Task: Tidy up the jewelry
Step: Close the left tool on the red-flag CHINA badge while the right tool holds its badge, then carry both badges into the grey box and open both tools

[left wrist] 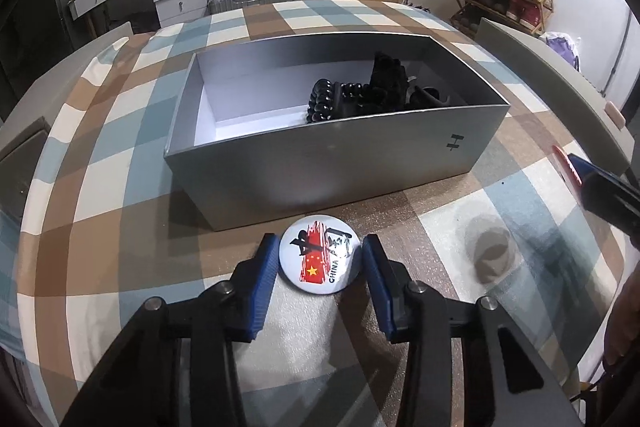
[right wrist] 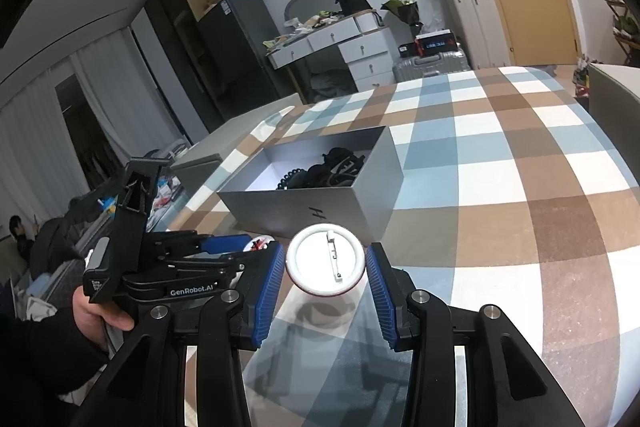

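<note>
Black bead bracelets (left wrist: 344, 99) already lie in the silver cardboard box (left wrist: 320, 163). Left gripper (left wrist: 320, 259) pinches a round flag badge (left wrist: 320, 255); right gripper (right wrist: 325, 263) clamps a white-backed pin badge (right wrist: 325, 259). Both remain unboxed.

box (left wrist: 320, 167): matt silver-grey card outside, plain white paper-like lining
badge (left wrist: 320, 255): glossy printed face, catching glare
second badge (right wrist: 325, 259): smooth white plastic-looking back with a pin clasp
beaded bracelets (left wrist: 326, 99): shiny black beads
tablecloth (left wrist: 120, 155): checked, smooth with a slight sheen
finger pads (left wrist: 264, 287): ribbed blue, matt, rubber-like
</note>
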A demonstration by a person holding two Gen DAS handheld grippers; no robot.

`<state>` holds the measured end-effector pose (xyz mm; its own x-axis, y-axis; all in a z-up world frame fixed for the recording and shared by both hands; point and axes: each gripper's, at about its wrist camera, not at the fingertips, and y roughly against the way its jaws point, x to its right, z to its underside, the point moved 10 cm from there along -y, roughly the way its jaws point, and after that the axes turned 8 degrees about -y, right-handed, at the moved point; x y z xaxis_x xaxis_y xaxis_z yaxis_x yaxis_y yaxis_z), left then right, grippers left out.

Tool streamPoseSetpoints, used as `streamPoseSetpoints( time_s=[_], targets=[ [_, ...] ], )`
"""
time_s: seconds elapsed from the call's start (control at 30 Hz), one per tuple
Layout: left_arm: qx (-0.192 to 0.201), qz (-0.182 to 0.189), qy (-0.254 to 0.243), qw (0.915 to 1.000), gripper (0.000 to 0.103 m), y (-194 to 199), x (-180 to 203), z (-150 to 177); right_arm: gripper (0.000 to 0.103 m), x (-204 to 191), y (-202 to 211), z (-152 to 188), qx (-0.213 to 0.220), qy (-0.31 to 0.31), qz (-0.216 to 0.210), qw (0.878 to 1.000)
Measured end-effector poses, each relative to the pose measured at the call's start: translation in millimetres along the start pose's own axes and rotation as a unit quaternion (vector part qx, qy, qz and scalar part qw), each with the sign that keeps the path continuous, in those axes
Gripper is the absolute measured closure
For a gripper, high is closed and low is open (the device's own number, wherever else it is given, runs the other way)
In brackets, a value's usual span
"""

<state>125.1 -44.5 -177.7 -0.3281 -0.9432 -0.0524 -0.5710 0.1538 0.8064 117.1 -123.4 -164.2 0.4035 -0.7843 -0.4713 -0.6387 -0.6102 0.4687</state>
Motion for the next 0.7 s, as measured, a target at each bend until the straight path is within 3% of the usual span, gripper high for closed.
streamPoseSetpoints(
  time_s=[0.27,0.7],
  targets=[
    [0.013,0.004,-0.007,0.9999,0.066,13.5,4.8,-1.5,0.062,-3.3,2.5,-3.3,0.005,-0.001,0.000,1.000],
    [0.081,0.027,0.024,0.9961,0.066,61.0,-11.0,-24.2,0.062,-27.0,4.8,-20.1,0.016,0.011,-0.014,1.000]
  ],
)
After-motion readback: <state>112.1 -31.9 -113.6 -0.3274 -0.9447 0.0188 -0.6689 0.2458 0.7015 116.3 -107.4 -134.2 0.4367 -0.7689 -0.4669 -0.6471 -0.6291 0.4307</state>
